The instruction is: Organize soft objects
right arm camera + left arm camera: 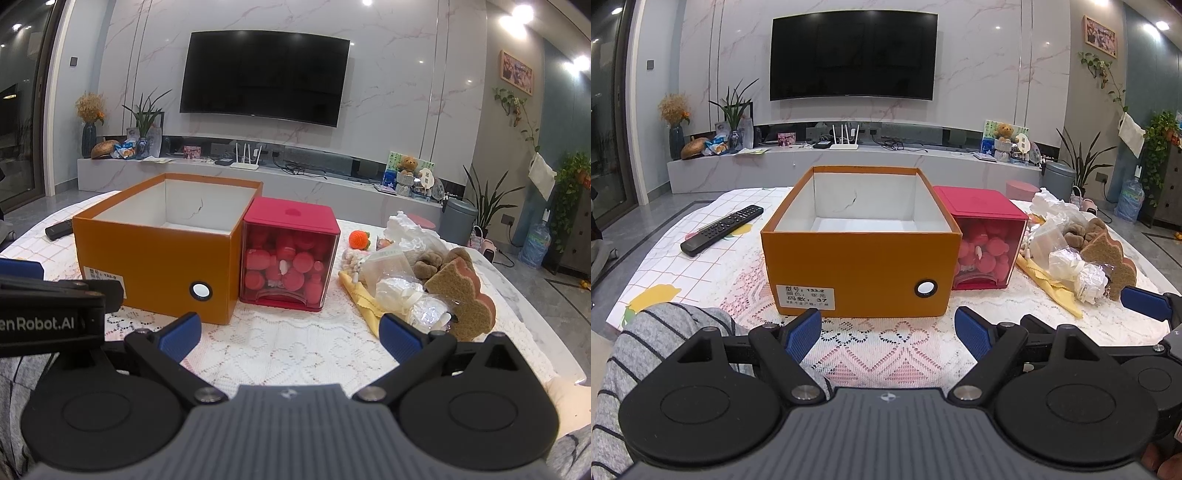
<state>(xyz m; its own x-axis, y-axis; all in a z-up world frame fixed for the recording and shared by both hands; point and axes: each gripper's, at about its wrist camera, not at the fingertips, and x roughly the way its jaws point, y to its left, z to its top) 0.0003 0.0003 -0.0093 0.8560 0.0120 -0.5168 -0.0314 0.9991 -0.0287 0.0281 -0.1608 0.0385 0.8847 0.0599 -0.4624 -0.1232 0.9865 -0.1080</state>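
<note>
An empty orange cardboard box [862, 254] [162, 258] stands open-topped on the lace tablecloth. A pile of soft things lies to its right: a brown scalloped sponge [1108, 258] [461, 299], a brown plush toy [428, 267], a yellow cloth [1052, 286] [360, 295], crumpled white bags [402, 291] and an orange knitted ball [359, 239]. My left gripper [888, 334] hovers open just in front of the box. My right gripper [290, 334] is open, low over the cloth, with the pile at its right fingertip.
A red-lidded clear case [986, 240] [290, 258] full of pink pieces stands against the box's right side. A black remote [722, 229] lies left of the box. A striped grey sleeve [665, 332] is at lower left. The right gripper's blue fingertip [1145, 302] shows at the right edge.
</note>
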